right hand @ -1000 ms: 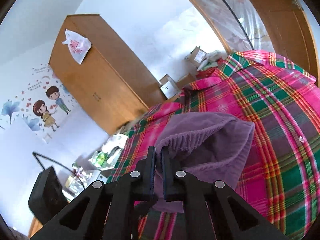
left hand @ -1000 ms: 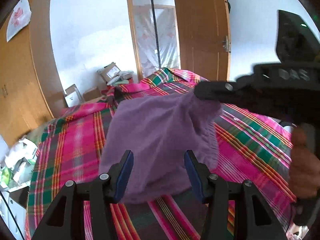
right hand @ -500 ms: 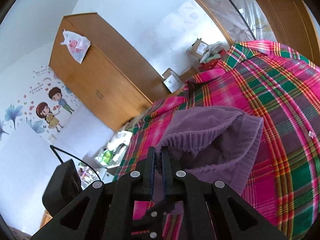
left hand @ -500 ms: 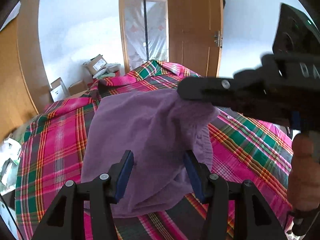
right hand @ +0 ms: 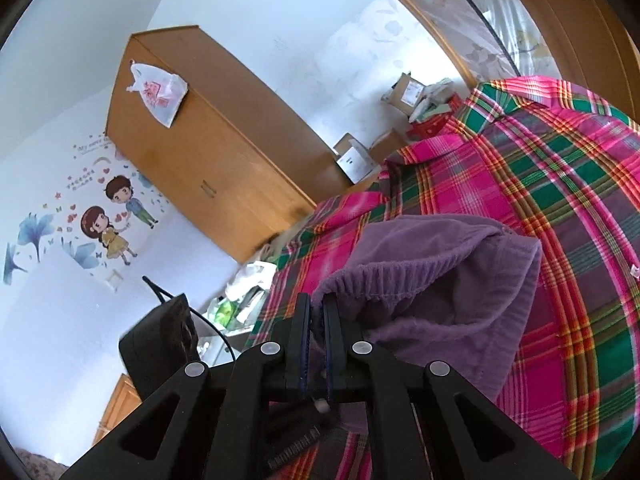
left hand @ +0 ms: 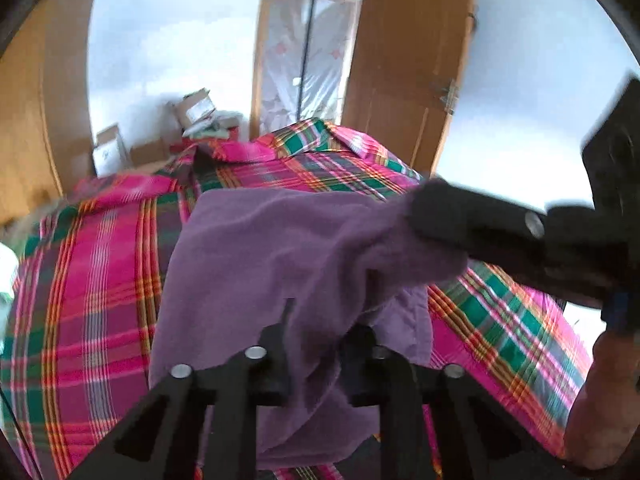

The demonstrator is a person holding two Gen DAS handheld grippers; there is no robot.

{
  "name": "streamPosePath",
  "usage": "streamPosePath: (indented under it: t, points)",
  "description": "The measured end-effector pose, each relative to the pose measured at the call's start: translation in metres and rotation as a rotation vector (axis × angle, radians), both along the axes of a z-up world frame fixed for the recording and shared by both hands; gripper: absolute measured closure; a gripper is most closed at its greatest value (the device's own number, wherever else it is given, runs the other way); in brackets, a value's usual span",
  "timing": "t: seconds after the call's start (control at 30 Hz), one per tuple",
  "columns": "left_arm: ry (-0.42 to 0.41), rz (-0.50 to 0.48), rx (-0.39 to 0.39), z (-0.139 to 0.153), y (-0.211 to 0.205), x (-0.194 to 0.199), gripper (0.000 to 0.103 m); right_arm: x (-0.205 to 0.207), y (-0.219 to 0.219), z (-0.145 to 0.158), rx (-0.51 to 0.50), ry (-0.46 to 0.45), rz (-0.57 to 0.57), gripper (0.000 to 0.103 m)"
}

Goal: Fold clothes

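Purple fleece garment [left hand: 280, 264] lying on pink-green plaid bedspread [left hand: 92, 280], right gripper [right hand: 316, 320] pinching its ribbed hem, left gripper [left hand: 316, 344] clamping a fold, wooden wardrobe [right hand: 216, 160] standing far left, cardboard boxes [left hand: 192, 108] sitting beyond the bed.

The right gripper [right hand: 316, 312] has its two fingers pressed nearly together, pinching a fold of purple cloth between the pads. In the left wrist view it reaches in from the right side, a hand [left hand: 600, 396] gripping its handle below. The left gripper [left hand: 316, 344] has cloth draped between its fingers, which stand apart
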State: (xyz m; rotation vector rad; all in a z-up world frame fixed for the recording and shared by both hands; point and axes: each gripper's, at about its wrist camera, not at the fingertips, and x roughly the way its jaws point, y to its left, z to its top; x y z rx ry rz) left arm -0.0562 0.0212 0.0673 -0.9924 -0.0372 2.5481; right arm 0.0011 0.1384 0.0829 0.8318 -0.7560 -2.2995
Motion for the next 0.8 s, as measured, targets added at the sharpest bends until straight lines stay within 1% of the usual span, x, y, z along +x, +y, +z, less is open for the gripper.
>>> streamPosePath:
  t: [0.03,0.07,0.1,0.13,0.2,0.33,0.43,0.5,0.6,0.7,0.8]
  points:
    - [-0.009,0.006,0.028,0.000,-0.005,-0.001,0.095,0.000,0.000,-0.001,0.001,-0.004,0.003,0.093]
    - [-0.016,0.019,0.057,0.002,-0.011,-0.002,0.096,0.000,-0.001,-0.003,0.011,-0.012,0.004,0.093]
    - [-0.022,0.033,0.084,0.003,-0.017,-0.002,0.096,0.001,-0.001,-0.004,0.021,-0.019,0.005,0.091]
    - [-0.020,0.054,0.096,0.005,-0.024,-0.003,0.097,0.002,-0.001,-0.006,0.030,-0.025,0.003,0.081]
    - [0.003,0.095,0.097,0.009,-0.034,-0.004,0.097,0.006,0.003,-0.012,0.038,-0.039,-0.011,0.068]
    - [0.014,0.148,0.111,0.016,-0.054,-0.008,0.097,0.014,0.012,-0.026,0.084,-0.074,-0.057,0.067]
    - [0.012,0.190,0.136,0.018,-0.071,-0.011,0.097,0.018,0.015,-0.046,0.179,-0.140,-0.100,0.061]
    - [0.014,0.222,0.151,0.020,-0.085,-0.014,0.097,0.019,0.016,-0.062,0.237,-0.194,-0.126,0.061]
    - [0.023,0.253,0.156,0.019,-0.099,-0.018,0.097,0.021,0.020,-0.077,0.245,-0.231,-0.150,0.059]
    - [0.025,0.280,0.153,0.018,-0.111,-0.018,0.097,0.022,0.025,-0.084,0.193,-0.225,-0.160,0.055]
    - [0.021,0.307,0.159,0.017,-0.124,-0.019,0.097,0.017,0.026,-0.087,0.144,-0.234,-0.150,0.055]
